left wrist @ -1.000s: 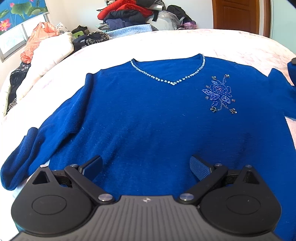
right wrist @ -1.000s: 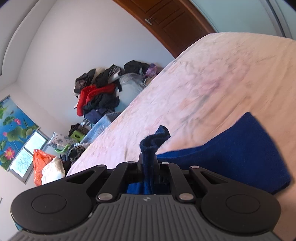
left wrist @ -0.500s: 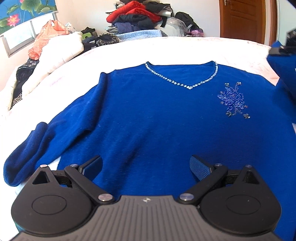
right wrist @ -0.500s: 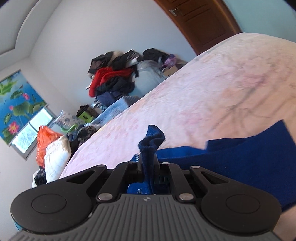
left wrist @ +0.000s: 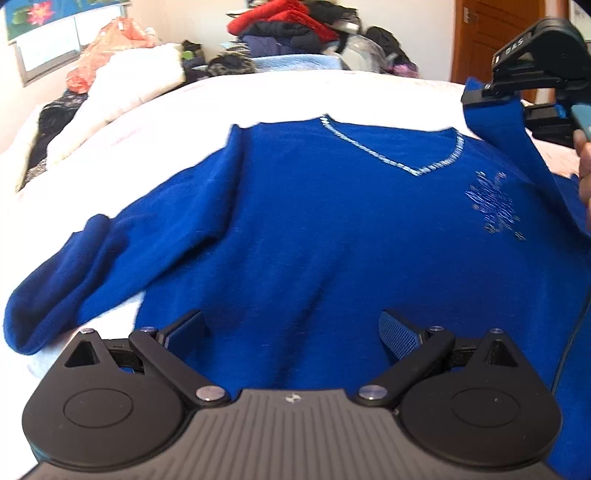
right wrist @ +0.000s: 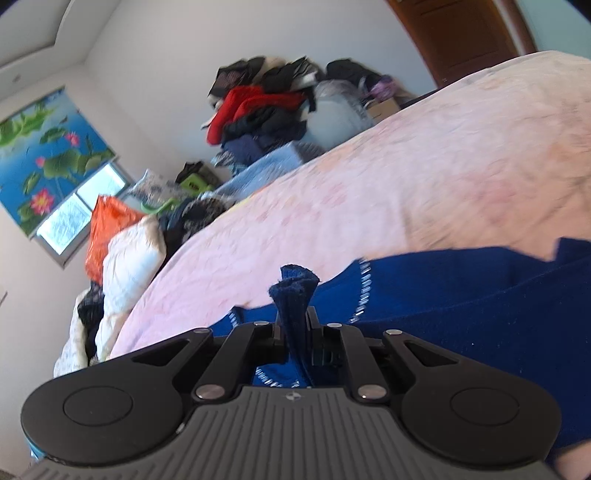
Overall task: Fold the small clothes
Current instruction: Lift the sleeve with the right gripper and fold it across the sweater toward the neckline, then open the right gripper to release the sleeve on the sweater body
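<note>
On the pink bed (left wrist: 295, 96) lies a royal-blue sweater (left wrist: 314, 229), face up, with a beaded V-neck and flower motif. Left tongs (left wrist: 291, 332) hover above its hem, spread apart. Right tongs (right wrist: 295, 332) are clamped on one sleeve cuff (right wrist: 293, 291), lifted across the chest. Heaped clothes (left wrist: 291, 26) crowd the far wall.

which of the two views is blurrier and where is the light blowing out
Left wrist view: the blue sweater and its neckline trim smear with motion; the white bedspread is blown out. Right wrist view: sharper near the right gripper, softer on the bedspread at right.
</note>
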`<state>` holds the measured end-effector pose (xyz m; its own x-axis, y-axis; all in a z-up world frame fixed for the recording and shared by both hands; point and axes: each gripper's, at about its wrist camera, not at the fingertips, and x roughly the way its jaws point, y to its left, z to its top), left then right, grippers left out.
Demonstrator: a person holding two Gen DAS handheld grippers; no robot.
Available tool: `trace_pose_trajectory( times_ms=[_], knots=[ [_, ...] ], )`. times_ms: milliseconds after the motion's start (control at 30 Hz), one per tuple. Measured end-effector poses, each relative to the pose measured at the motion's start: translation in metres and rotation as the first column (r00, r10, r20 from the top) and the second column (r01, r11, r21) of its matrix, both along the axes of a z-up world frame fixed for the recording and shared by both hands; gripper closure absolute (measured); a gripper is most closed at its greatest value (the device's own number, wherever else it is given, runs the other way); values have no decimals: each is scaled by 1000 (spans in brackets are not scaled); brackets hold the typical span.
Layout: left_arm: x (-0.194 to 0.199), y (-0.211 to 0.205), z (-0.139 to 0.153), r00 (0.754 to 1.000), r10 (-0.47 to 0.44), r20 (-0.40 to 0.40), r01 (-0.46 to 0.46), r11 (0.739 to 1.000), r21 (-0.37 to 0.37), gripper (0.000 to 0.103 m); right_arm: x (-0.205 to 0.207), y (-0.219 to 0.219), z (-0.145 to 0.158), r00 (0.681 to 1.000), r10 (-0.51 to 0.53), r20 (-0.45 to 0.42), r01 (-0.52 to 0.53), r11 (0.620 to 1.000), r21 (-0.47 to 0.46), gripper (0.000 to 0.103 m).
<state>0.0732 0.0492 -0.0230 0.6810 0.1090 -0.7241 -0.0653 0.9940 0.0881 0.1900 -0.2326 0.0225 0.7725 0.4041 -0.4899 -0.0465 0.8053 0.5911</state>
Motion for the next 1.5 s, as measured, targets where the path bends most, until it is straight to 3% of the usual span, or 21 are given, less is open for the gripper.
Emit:
trace_pose_trajectory(
  times_ms=[167, 333, 733, 1067, 1500],
  knots=[
    [-1, 15, 2, 999, 41, 11, -41, 999, 27, 2, 10, 33, 4, 998, 59, -11, -59, 998, 11, 88],
    [-2, 35, 0, 999, 41, -27, -42, 997, -59, 2, 19, 68, 5, 993, 115, -17, -115, 993, 3, 88],
    [-9, 57, 0, 992, 123, -9, -123, 991, -48, 2, 28, 134, 10, 976, 215, -18, -215, 976, -11, 88],
    [-12, 71, 0, 988, 153, -20, -154, 984, -92, 2, 35, 159, 11, 964, 266, -1, -266, 964, 15, 88],
    [-16, 71, 2, 983, 179, -33, -181, 982, -60, 2, 46, 187, 0, 948, 319, -9, -318, 947, 46, 88]
  ],
)
